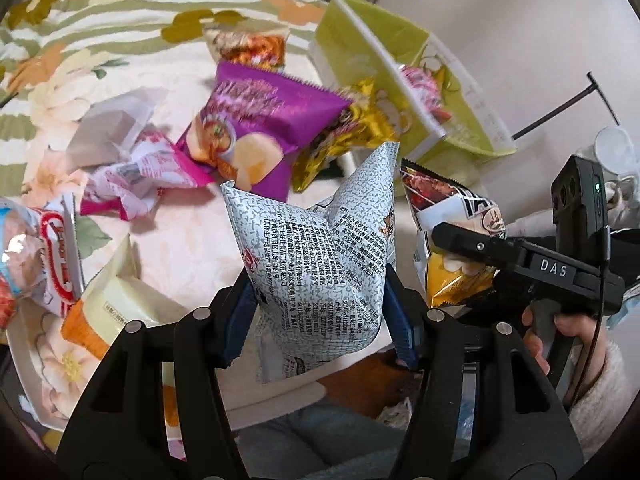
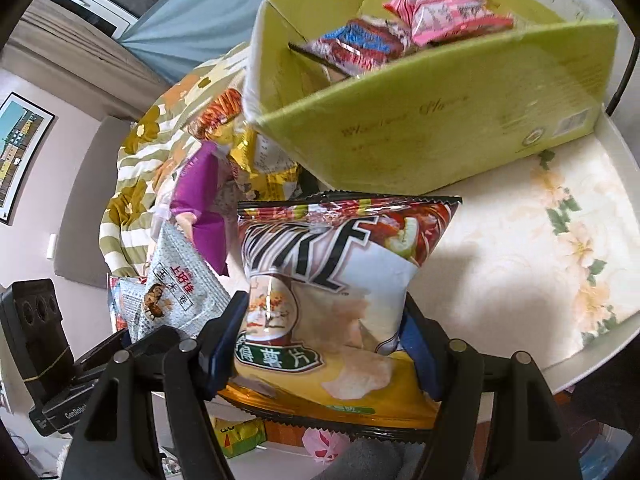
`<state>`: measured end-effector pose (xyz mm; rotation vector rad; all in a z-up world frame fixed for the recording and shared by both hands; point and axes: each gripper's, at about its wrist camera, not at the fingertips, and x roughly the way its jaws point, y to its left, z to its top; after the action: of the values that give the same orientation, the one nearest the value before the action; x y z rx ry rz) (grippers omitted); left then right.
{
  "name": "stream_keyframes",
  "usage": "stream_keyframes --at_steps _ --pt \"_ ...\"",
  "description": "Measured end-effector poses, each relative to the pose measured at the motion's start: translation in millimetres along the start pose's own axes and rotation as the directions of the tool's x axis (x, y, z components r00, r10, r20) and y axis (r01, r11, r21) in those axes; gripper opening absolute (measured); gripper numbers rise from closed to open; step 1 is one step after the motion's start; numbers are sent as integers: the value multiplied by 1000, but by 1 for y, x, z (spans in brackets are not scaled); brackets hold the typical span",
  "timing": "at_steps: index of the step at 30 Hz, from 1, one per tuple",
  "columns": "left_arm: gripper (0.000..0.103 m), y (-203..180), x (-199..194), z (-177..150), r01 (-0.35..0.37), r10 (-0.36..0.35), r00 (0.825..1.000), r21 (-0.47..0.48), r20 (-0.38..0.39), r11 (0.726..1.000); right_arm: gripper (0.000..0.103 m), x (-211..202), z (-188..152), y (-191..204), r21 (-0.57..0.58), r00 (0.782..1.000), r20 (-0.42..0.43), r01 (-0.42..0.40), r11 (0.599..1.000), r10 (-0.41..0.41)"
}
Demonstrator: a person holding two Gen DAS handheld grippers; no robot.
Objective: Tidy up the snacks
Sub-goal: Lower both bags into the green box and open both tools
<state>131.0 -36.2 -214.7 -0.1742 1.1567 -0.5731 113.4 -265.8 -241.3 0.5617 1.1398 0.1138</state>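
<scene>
Both hands are loaded at once. The left gripper [image 1: 320, 312] is clamped on a grey packet [image 1: 316, 248], pads pressing its sides, and the right gripper [image 2: 324, 340] is clamped on a chip bag [image 2: 332, 288]; both bags hang clear of the table [image 2: 520, 248]. This looks like the carry step. The green box [image 2: 440, 132] sits just ahead, a couple of packets already inside. More snacks, a purple bag [image 1: 264, 128] among them, lie scattered. Next, I reckon: swing over the rim, then release.
</scene>
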Motion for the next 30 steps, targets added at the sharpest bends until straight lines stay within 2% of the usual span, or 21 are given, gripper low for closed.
stream_keyframes --at_steps 5,9,16,23,30 --pt "55 -19 -31 18 31 -31 997 14 65 999 68 -31 1 5 0 999 52 10 1000 -10" --pt "55 -36 -47 41 17 -23 994 55 111 998 68 -60 9 9 -13 994 110 11 1000 -9" --pt "55 -76 -60 90 6 -22 982 82 189 997 68 -110 46 5 -68 977 213 27 997 -12" --pt "55 -120 -29 147 3 -16 975 57 221 998 68 -135 102 -20 -119 966 259 39 992 -7" --pt "55 -156 41 181 3 -10 986 45 168 999 68 -140 150 -56 -161 962 272 68 985 -22"
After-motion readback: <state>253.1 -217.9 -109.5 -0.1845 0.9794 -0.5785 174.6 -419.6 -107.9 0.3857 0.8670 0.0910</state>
